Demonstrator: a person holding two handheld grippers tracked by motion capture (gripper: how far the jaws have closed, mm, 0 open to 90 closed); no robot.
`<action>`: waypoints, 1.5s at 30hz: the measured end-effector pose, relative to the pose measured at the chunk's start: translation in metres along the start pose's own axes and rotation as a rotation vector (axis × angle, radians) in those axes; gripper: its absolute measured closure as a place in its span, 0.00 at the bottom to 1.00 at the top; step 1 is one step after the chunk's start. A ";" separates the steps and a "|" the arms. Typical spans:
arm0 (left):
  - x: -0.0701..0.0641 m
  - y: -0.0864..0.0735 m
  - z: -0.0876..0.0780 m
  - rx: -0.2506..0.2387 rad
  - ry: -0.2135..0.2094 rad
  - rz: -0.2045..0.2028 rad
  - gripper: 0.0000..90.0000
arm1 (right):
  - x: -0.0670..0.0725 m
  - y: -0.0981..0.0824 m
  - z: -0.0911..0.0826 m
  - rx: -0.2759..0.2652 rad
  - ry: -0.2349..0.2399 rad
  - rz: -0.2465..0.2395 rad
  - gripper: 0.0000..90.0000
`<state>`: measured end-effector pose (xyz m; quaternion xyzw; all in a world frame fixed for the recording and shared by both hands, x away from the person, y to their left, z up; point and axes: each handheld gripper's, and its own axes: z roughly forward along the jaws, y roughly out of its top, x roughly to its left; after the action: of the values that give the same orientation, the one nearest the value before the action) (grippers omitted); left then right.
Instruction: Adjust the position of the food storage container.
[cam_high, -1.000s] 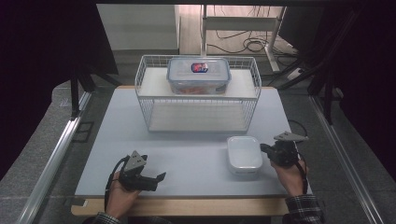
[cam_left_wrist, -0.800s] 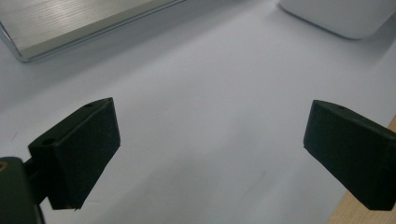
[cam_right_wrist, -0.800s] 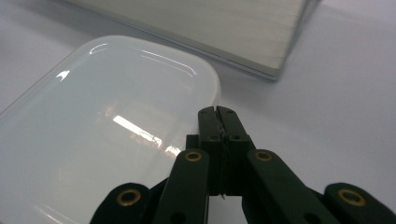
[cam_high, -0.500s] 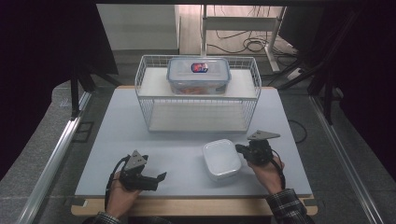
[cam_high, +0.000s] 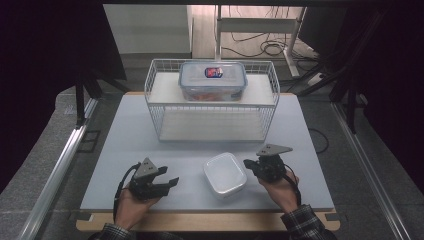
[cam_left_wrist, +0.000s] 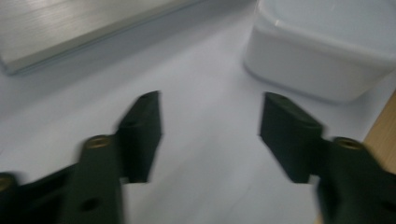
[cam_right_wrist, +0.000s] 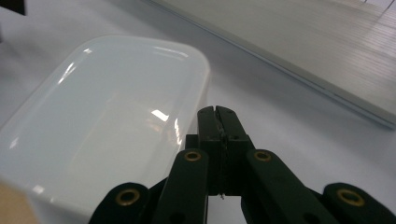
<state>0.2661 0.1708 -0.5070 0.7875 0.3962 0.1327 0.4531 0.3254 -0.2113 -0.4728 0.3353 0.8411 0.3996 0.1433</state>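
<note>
The right tool (cam_high: 251, 165), jaws shut and empty, pushes the box (cam_high: 225, 174) leftward across the table (cam_high: 125, 145). The left tool (cam_high: 169, 183), jaws just closing on nothing, waits; next it likely must steady the box.

High view fixed overhead, facing forward and down across the table (cam_high: 125, 145), both gripper views low and close, all sharing the white container (cam_high: 224, 174).
</note>
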 end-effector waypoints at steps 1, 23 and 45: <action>0.001 0.004 0.003 -0.004 -0.008 0.001 0.67 | 0.002 -0.002 -0.004 -0.002 0.004 -0.006 0.99; -0.002 0.049 0.097 0.123 -0.149 0.099 1.00 | 0.037 -0.041 -0.021 0.091 0.084 -0.015 1.00; -0.023 0.025 0.055 0.160 -0.098 0.030 1.00 | 0.004 -0.006 0.030 0.090 0.082 -0.022 1.00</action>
<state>0.2948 0.1133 -0.5138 0.8326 0.3710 0.0689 0.4055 0.3351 -0.1941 -0.4965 0.3153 0.8670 0.3731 0.0980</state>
